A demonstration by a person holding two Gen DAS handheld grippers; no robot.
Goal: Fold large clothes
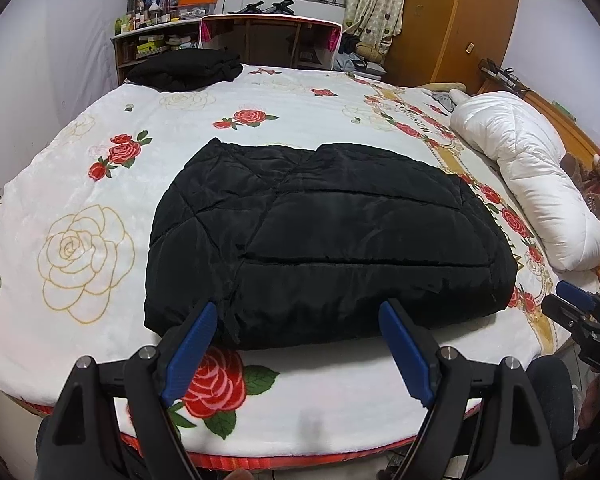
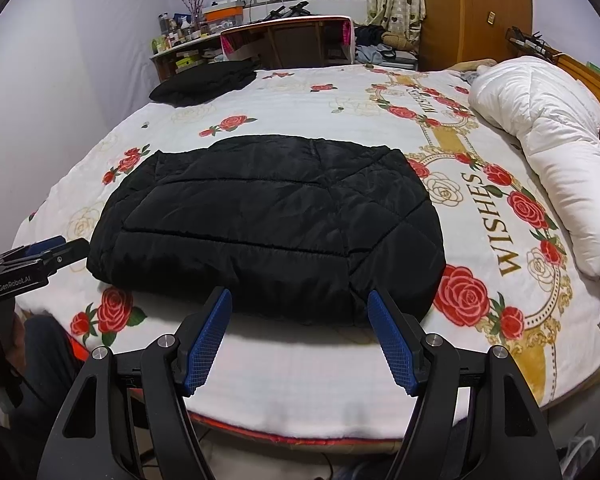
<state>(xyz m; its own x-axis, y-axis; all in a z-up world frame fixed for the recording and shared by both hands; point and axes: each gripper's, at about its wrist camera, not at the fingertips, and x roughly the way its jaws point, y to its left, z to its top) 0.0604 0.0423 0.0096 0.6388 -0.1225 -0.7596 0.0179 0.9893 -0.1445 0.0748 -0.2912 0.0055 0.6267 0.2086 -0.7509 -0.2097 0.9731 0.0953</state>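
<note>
A black puffy jacket [image 1: 324,236] is laid on the bed [image 1: 80,168], already folded into a thick bundle. It is seen just ahead of both tools, with its near edge close to the fingertips.

The left tool [image 1: 296,320] is held wide, and nothing is gripped between its blue fingers [image 1: 190,348]. The right tool [image 2: 300,304] is also held wide and empty. Neither tool is touching the jacket, as far as can be told.

The long side of the jacket is laid across, from one tool to the other. The left end of the near edge is nearer the left tool, and the right end is nearer the right tool.

Plenty of open bed is left beyond the jacket and to both sides. A white quilt [image 2: 548,140] is rolled up far off to the right. Another dark pile of clothes [image 1: 184,68] is kept at the far corner, well apart. The bed's front edge is right under the tools, so little room is left on this side.
</note>
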